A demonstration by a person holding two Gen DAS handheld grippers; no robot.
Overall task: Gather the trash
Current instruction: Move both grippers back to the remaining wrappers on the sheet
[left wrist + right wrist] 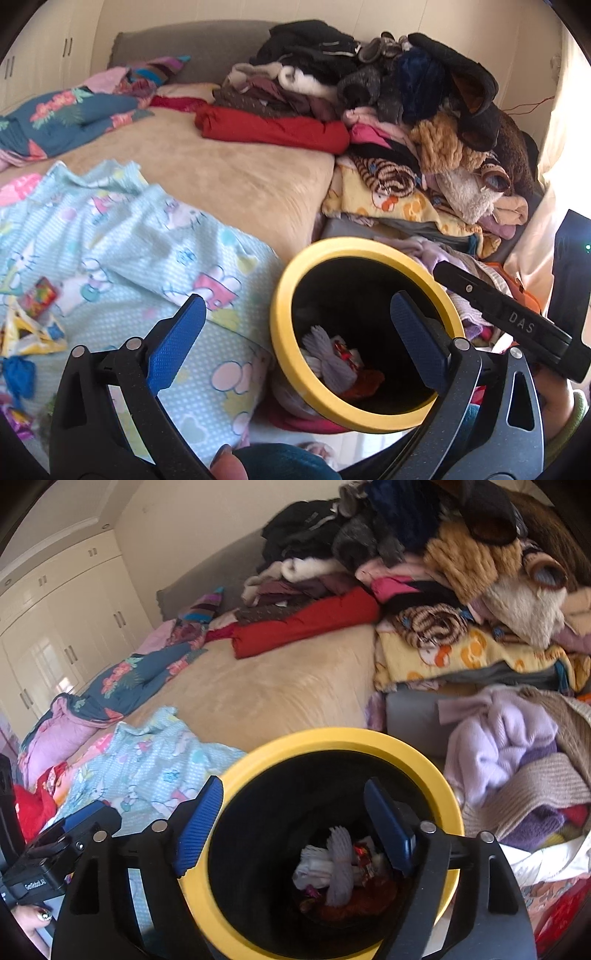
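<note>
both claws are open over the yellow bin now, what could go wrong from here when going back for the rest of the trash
1. The bin stands on soft bedding among clothes; a knock from the right claw at its rim could tip it and spill the trash inside.
2. The remaining wrappers lie on the loose light-blue sheet; the left claw might pinch fabric along with them.

One yellow-rimmed bin (456,812) is seen at six o'clock, and one white tissue bundle (340,867) is counted inside it. One red folded cloth (273,129) lies at twelve o'clock. About three wrappers (33,321) (blurred, so uncertain) are counted at nine o'clock.
</note>
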